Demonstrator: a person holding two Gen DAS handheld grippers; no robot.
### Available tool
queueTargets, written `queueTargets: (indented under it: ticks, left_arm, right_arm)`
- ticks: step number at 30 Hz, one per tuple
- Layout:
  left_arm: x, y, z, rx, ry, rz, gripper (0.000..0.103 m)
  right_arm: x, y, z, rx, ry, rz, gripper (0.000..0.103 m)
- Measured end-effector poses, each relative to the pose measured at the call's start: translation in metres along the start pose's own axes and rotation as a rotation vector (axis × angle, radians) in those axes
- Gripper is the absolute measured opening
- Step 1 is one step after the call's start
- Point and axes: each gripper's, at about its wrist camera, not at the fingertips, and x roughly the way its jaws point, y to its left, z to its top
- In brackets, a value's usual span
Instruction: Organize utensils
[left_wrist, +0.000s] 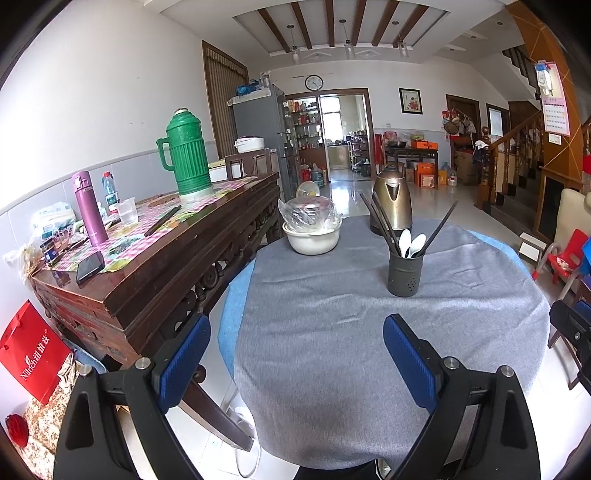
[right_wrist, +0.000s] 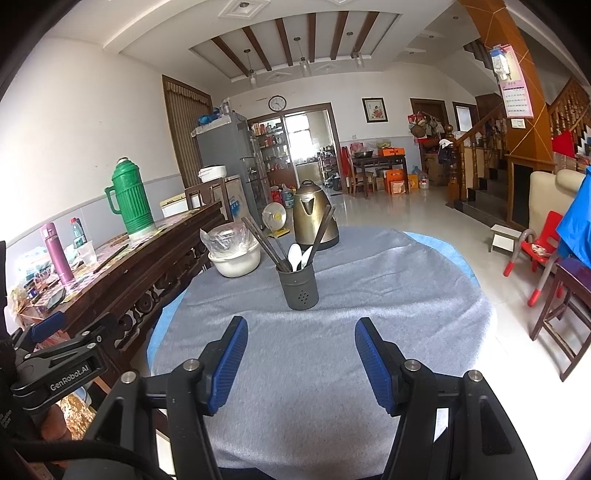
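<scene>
The dark grey utensil holder (left_wrist: 405, 272) (right_wrist: 298, 289) stands upright on the grey cloth of the round desk (left_wrist: 332, 350) (right_wrist: 332, 369), a bit right of centre in the left wrist view. Inside it are two white spoons (left_wrist: 412, 242) (right_wrist: 298, 256) with bowls up, plus dark chopsticks (left_wrist: 380, 221) (right_wrist: 262, 240) fanning out — most lean left, one pair leans right.

Behind the holder sits a brass-coloured electric kettle (left_wrist: 392, 201) (right_wrist: 314, 218), and to its left a white basin (left_wrist: 312, 238) (right_wrist: 235, 262) with a plastic-wrapped bowl on top. None of them touch the holder.

Left gripper (left_wrist: 295, 363) hangs over the near edge of the desk, jaws spread wide with nothing between the blue pads. Right gripper (right_wrist: 298, 363) is the same — released, empty, pointing straight at the holder but well short of it.

Off to the left is a dark wooden sideboard (left_wrist: 155, 280) (right_wrist: 147, 258) with a green thermos (left_wrist: 186, 158) (right_wrist: 130, 199), a purple flask (left_wrist: 88, 208) (right_wrist: 55, 254), a clear plastic cup (left_wrist: 127, 211) and a phone (left_wrist: 89, 266)
</scene>
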Motion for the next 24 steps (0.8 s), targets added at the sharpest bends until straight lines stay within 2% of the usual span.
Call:
queueTargets:
  ticks: [24]
  left_arm:
    - [0.0028, 0.003, -0.0008, -0.013, 0.009, 0.003, 0.095]
  right_arm:
    - [0.0008, 0.0005, -0.0009, -0.003, 0.005, 0.006, 0.064]
